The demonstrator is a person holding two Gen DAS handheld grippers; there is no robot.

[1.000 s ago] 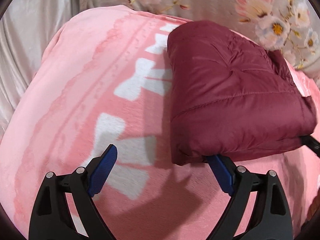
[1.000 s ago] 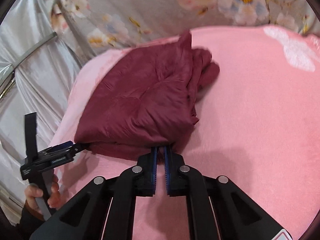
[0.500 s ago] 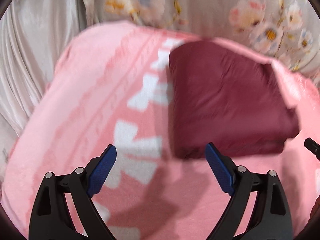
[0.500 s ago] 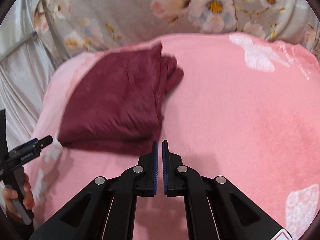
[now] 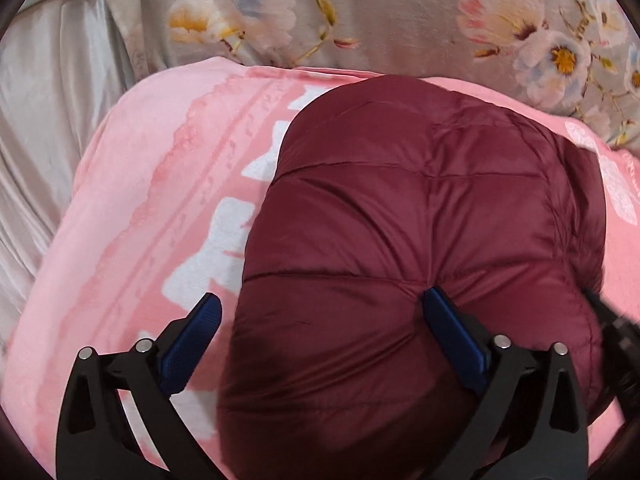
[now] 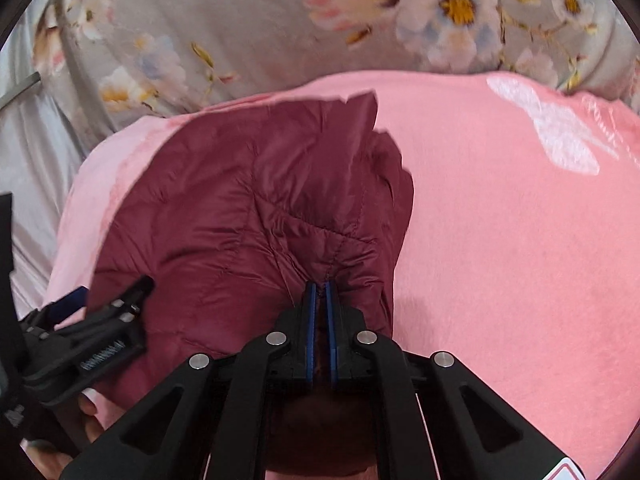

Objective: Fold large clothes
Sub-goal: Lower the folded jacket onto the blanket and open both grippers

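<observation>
A folded maroon puffer jacket (image 5: 400, 220) lies on the pink blanket (image 5: 160, 200). My left gripper (image 5: 320, 296) stands wide, its jaws opening, over the jacket's near left part. Its right finger (image 5: 444, 316) dents the padding, and its left finger (image 5: 196, 332) hangs over the blanket beside the jacket's edge. In the right wrist view my right gripper (image 6: 320, 285) is shut, with its tips pushed into the jacket (image 6: 248, 208) so that the fabric puckers around them. The left gripper (image 6: 100, 320) shows at that view's left, with a hand under it.
The pink blanket (image 6: 500, 240) with white bow prints spreads wide to the right of the jacket. A grey floral cloth (image 5: 400, 20) rises behind it, and pale satin fabric (image 5: 48, 120) hangs at the left. The right gripper's black frame (image 5: 612, 328) shows at the left wrist view's right edge.
Both grippers drew back from the jacket's near edge, then came forward and down onto its top. The left jaws spread a little wider. The right gripper stayed shut.
</observation>
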